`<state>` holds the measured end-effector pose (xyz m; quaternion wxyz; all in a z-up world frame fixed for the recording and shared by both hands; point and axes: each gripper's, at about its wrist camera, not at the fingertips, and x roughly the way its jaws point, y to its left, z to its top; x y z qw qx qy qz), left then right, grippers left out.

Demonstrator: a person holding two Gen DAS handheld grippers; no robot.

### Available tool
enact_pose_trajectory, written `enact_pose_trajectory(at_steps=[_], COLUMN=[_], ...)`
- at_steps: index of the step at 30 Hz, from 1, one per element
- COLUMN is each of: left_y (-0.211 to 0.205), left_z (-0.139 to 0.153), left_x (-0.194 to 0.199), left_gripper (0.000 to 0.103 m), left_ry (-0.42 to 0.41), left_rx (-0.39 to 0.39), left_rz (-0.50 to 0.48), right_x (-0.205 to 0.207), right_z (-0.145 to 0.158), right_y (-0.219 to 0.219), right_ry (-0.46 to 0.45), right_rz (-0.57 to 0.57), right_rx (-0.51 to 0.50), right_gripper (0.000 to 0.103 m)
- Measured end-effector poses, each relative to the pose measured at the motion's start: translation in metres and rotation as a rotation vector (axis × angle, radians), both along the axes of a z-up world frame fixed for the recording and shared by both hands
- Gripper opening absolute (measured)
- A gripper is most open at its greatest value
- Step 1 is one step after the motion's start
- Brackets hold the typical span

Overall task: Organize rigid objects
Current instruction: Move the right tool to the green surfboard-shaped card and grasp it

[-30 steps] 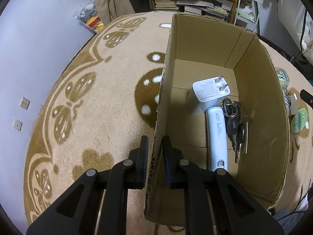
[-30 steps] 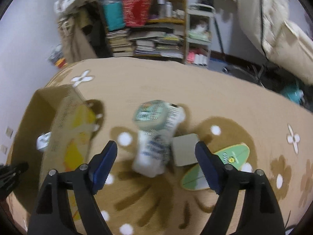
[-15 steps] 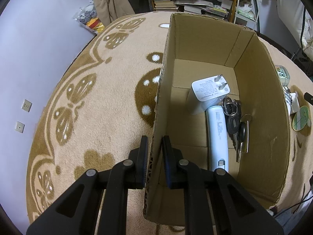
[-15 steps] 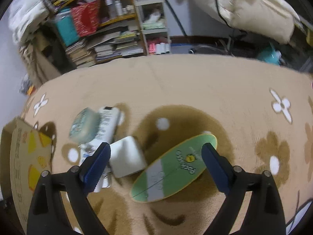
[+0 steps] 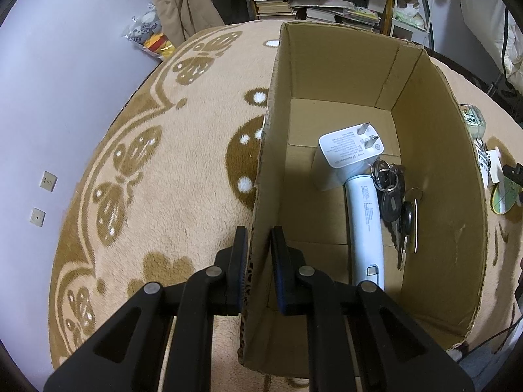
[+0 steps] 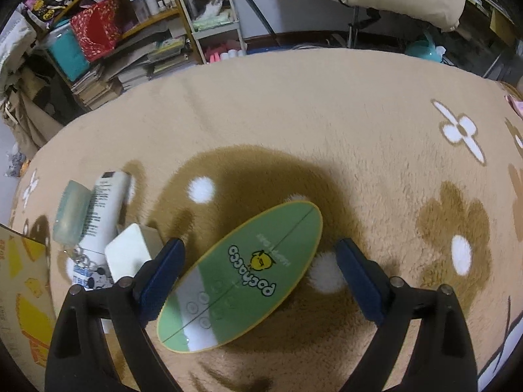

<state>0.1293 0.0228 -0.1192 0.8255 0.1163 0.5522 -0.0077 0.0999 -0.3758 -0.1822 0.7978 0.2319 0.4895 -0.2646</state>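
- The left gripper (image 5: 256, 261) is clamped on the near left wall of the cardboard box (image 5: 434, 176), one pad outside and one inside, the cardboard pinched between them.
- The box stands open on the beige rug (image 5: 170, 170), which carries brown butterfly and flower patterns.
- Inside the box lie a white wall charger (image 5: 349, 145) with its prongs up, a white cylindrical power bank (image 5: 364, 225) running from it toward the near wall, and a bunch of keys (image 5: 397, 205) just right of the power bank, touching it.
- The right gripper (image 6: 260, 277) is spread wide, its jaws having just been opening; its blue pads sit on either side of a green oval mirror (image 6: 242, 277) lying flat on the rug, not pressing on it.
- Left of the mirror, close together, are a white cube-shaped charger (image 6: 130, 254), a white tube (image 6: 104, 209) with printed text and a pale green case (image 6: 70, 210) beside the tube.
- Far off, shelves (image 6: 130, 39) stacked with books and boxes line the wall.
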Motion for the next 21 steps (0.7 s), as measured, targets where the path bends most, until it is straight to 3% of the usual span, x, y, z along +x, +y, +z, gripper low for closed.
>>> enact_pose_trajectory(at_steps=[16,21], left_y=[0.000,0.000], left_z=[-0.002,-0.002], left_x=[0.000,0.000], left_gripper=[0.014,0.014], left_ry=[0.002,0.001], left_rx=[0.003,0.006], left_rz=[0.001,0.000], right_x=[-0.003,-0.004], right_z=[-0.014,-0.011], right_y=[0.009,0.015], right_ry=[0.062,0.093], right_rz=[-0.003,-0.001], right_rx=[-0.038,-0.064], right_gripper=[0.099,0.092])
